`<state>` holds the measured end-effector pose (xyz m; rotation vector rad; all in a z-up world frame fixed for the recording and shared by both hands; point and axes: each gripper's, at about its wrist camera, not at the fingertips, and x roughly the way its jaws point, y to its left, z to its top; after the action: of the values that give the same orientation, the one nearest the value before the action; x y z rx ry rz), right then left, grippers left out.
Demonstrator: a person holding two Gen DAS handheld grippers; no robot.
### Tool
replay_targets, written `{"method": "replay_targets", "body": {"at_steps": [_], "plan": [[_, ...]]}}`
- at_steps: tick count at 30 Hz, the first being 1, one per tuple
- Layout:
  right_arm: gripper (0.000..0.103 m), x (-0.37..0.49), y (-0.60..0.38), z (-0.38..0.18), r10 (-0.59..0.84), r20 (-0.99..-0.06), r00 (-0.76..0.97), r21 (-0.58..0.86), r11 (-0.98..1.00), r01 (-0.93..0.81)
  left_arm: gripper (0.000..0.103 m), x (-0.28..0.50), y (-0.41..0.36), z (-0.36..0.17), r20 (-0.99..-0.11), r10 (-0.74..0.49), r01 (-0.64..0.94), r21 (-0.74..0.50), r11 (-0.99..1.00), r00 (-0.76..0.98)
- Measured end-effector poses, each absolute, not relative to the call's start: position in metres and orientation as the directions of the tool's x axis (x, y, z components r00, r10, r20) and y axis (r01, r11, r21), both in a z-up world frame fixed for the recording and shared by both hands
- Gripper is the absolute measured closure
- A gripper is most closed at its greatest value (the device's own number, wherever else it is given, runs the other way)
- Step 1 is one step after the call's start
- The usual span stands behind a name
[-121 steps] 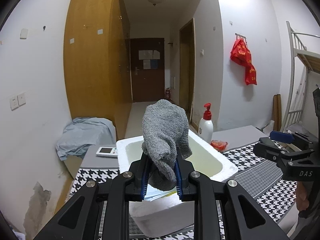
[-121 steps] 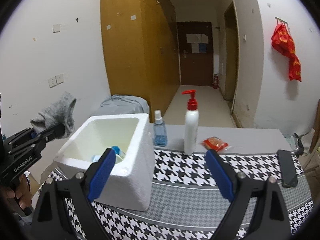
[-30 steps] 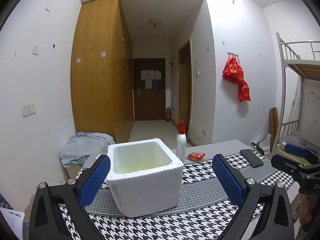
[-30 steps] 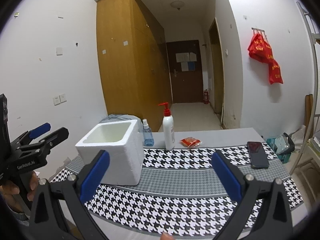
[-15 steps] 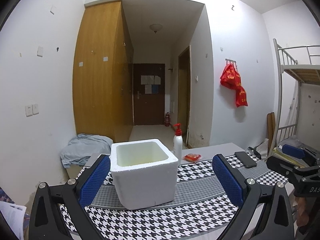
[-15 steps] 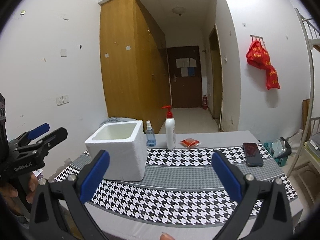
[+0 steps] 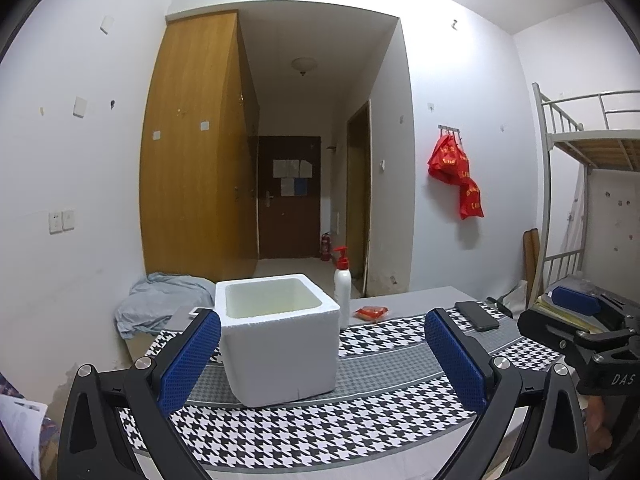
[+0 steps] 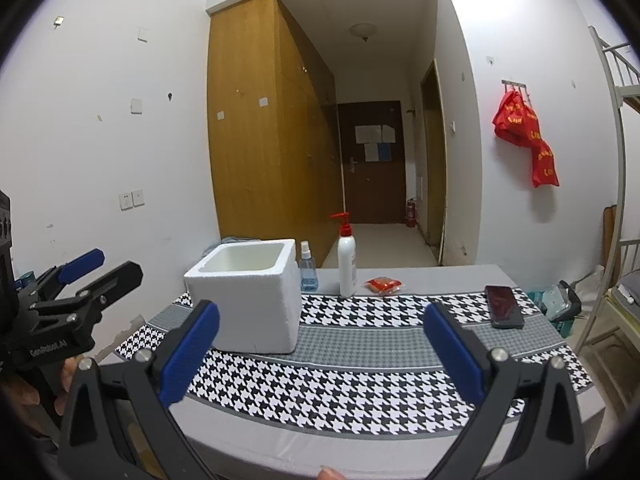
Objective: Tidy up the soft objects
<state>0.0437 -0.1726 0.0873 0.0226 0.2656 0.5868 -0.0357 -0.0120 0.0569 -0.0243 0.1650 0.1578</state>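
Both grippers, left (image 7: 322, 354) & right (image 8: 320, 350), wide open w/ nothing held; no soft things left on table (image 8: 372, 384) near foam box (image 8: 248, 296), so prob. done.

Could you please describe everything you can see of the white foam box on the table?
The white foam box is a squarish, thick-walled container that looks like polystyrene, with a slightly rough surface and no lid. It stands upright, open side up, on the houndstooth table runner, toward the table's left end. What shows of its pale inside looks bare; the bottom is hidden. A small blue spray bottle and a white pump bottle stand close behind its right corner. Neither gripper touches it.
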Motion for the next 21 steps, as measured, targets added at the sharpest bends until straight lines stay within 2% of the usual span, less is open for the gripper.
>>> {"method": "replay_targets", "body": {"at_steps": [11, 21], "plan": [[0.0, 0.019, -0.175, 0.074, 0.548, -0.2, 0.812, 0.085, 0.835, -0.543, 0.001, -0.055, -0.017, 0.043, -0.13, 0.155, -0.156, -0.003, 0.988, 0.979], [0.0, 0.006, -0.178, 0.058, 0.554, -0.209, 0.805, 0.085, 0.831, -0.55, 0.001, -0.065, -0.018, 0.029, -0.134, 0.148, -0.151, -0.01, 0.988, 0.98]]}}
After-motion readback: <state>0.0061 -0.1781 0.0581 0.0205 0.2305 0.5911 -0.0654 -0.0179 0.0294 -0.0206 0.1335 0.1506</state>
